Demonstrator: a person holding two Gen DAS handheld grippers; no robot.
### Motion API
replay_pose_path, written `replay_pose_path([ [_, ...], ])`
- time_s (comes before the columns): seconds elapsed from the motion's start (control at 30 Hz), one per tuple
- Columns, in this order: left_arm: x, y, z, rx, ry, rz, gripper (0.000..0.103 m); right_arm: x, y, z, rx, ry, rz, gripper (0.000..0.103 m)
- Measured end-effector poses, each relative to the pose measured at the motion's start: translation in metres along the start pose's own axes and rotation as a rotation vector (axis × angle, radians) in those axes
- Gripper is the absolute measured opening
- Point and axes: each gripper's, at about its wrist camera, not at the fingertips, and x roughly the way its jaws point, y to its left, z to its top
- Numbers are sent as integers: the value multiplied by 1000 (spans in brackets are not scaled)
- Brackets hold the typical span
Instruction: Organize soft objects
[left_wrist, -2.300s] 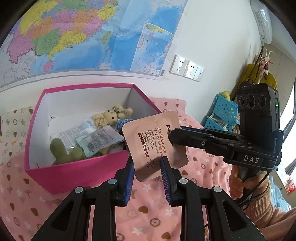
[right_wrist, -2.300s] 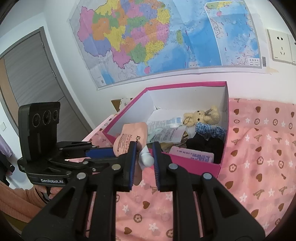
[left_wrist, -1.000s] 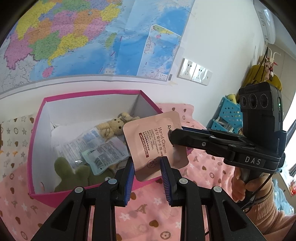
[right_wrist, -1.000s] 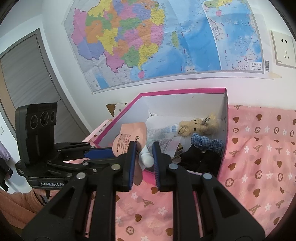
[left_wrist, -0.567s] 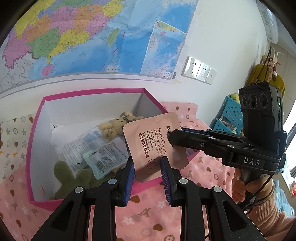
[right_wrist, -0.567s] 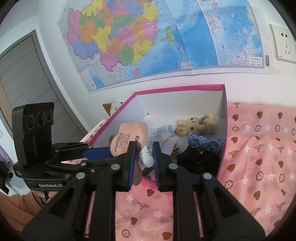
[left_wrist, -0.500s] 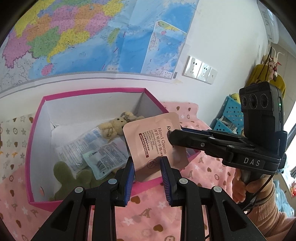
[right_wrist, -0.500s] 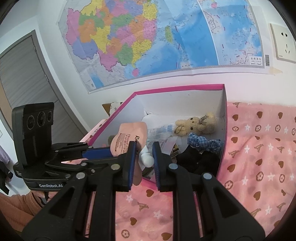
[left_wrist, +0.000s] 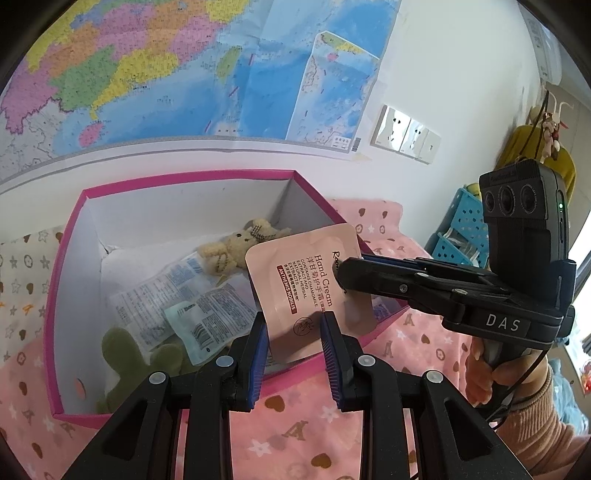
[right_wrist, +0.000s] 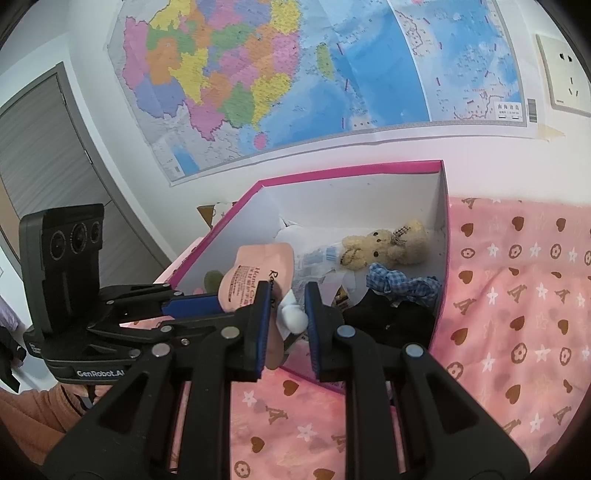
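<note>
A pink hand-cream pouch (left_wrist: 306, 280) is held upright over the front right corner of the pink box (left_wrist: 184, 177). My left gripper (left_wrist: 293, 325) is shut on the pouch's lower edge. From the right, my right gripper (left_wrist: 341, 275) reaches in and pinches the pouch's side. In the right wrist view the right gripper (right_wrist: 288, 295) is shut on the pouch's white cap (right_wrist: 293, 317), with the left gripper (right_wrist: 207, 304) beside it. Inside the box (right_wrist: 351, 168) lie a teddy bear (right_wrist: 384, 247), a blue checked cloth (right_wrist: 402, 282), a green plush (left_wrist: 125, 354) and sachets (left_wrist: 195, 306).
The box stands on a pink bedspread (right_wrist: 517, 314) with hearts and stars, close to a wall with a map (left_wrist: 184, 66) and sockets (left_wrist: 406, 134). A blue basket (left_wrist: 461, 229) stands at the far right. A grey door (right_wrist: 44, 147) is at the left.
Since the oldest frames both grippers have carried the pouch nearer to the box, so more of its inside shows. Over the last half second hardly anything shifts.
</note>
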Motion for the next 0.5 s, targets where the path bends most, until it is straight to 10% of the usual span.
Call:
replay_pose_path([
  [0.5,14,6,3,-18,24,12,27,14,-11,2,14,21,-7,21],
])
